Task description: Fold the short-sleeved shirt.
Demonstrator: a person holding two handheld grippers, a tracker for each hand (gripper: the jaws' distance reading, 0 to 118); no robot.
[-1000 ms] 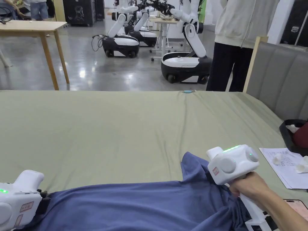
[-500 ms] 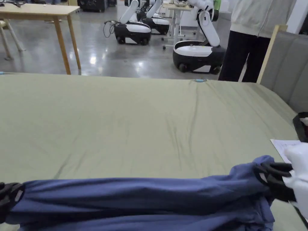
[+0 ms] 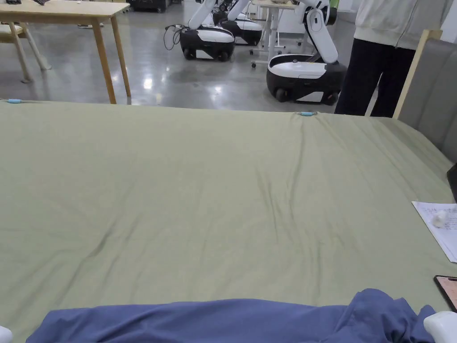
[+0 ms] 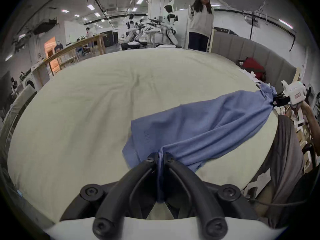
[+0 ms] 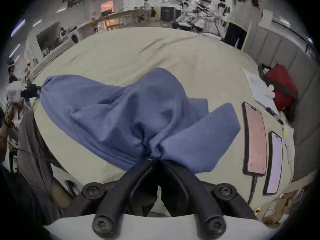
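A blue short-sleeved shirt (image 3: 232,319) lies stretched along the near edge of the olive-green bed sheet (image 3: 223,187). In the left gripper view my left gripper (image 4: 160,155) is shut on a bunched end of the shirt (image 4: 207,122), with cloth running down between its jaws. The right gripper (image 4: 277,101) pinches the far end there. In the right gripper view my right gripper (image 5: 154,158) is shut on gathered folds of the shirt (image 5: 129,108), and the left gripper (image 5: 33,90) holds the other end at far left.
Two phones (image 5: 255,139) lie on the sheet right of the shirt, beyond them papers (image 3: 439,227) and a red bag (image 5: 280,86). A padded headboard (image 3: 435,98) borders the right side. A person (image 3: 392,49) stands past the bed near wheeled robots (image 3: 305,76) and a wooden table (image 3: 67,13).
Both grippers have pulled apart and toward me, stretching the shirt flat and low along the near edge. The head camera has tilted, so the grippers have slid to the frame's bottom corners.
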